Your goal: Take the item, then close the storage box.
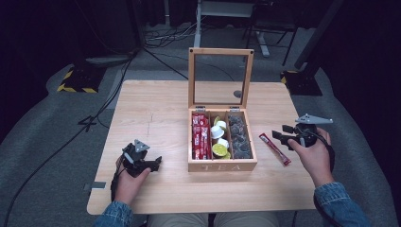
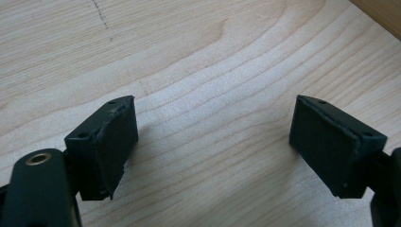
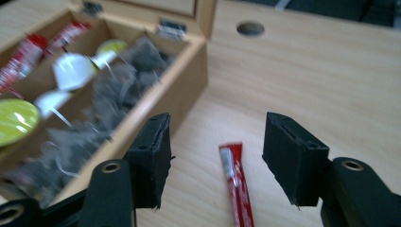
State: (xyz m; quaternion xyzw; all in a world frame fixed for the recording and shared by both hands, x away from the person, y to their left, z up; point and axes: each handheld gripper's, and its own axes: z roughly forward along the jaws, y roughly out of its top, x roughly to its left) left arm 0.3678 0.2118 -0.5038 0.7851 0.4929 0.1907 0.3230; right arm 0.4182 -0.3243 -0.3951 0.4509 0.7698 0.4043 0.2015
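A wooden tea box (image 1: 222, 165) stands open mid-table, its glass lid upright. Red sachets (image 1: 201, 136) fill its left compartment, white and lime capsules (image 1: 219, 142) the middle, dark tea bags (image 1: 239, 137) the right. One red sachet (image 1: 274, 149) (image 3: 238, 182) lies flat on the table right of the box. My right gripper (image 1: 283, 137) (image 3: 215, 158) is open just above that sachet's far end, jaws either side of it, holding nothing. My left gripper (image 1: 150, 163) (image 2: 213, 142) is open and low over bare wood at the front left, a short way from the box.
The wooden table (image 1: 156, 109) has a round hole (image 1: 238, 93) (image 3: 250, 28) behind the box. Cables and stand bases lie on the grey floor beyond the far edge. A yellow-and-black striped base (image 1: 75, 87) sits at the back left.
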